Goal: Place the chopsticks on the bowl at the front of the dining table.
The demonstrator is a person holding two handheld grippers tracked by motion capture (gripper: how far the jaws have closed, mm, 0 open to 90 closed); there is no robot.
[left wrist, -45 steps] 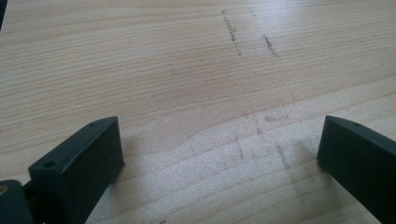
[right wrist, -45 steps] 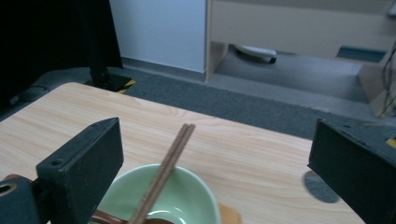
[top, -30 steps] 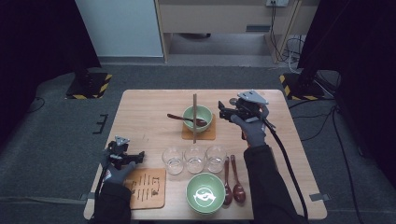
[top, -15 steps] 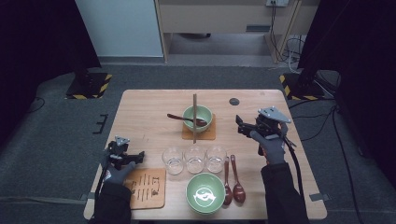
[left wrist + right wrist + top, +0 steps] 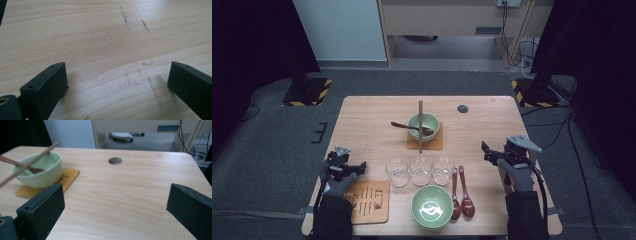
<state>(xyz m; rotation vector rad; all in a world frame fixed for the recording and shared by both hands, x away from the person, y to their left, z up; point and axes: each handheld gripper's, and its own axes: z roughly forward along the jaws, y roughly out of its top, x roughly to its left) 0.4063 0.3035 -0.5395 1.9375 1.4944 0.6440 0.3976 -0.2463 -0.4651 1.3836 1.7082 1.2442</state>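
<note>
1. The right gripper (image 5: 486,152) hovers by the right edge of the worktop (image 5: 372,115), jaws apart with nothing between them, pointing left toward the middle
2. The left gripper (image 5: 357,165) sits low near the front-left corner, jaws also apart and empty; in the left gripper view bare wood lies between them
3. Nearest the right gripper are two spoons (image 5: 461,192) lying side by side near the front edge, just right of the front bowl (image 5: 432,207) and well clear of the jaws
4. Three glasses (image 5: 420,170) stand in a row across the middle, just behind the front bowl; a card (image 5: 369,200) lies flat beside the left gripper
5. Toward the back edge a second bowl (image 5: 424,125) rests on a mat (image 5: 435,144), with a spoon in it and a chopstick (image 5: 420,125) laid across its rim; the right gripper view shows the same bowl off to its left and a round hole (image 5: 115,160) in the worktop ahead
6. My reading: this is a between-grasps moment, with neither gripper committed to a thing, most likely a table-setting job
7. The next move looks to be the right gripper's: swing down and left to the spoons, line the jaws across one handle, and close on it without nudging its neighbour or the nearest glass
</note>
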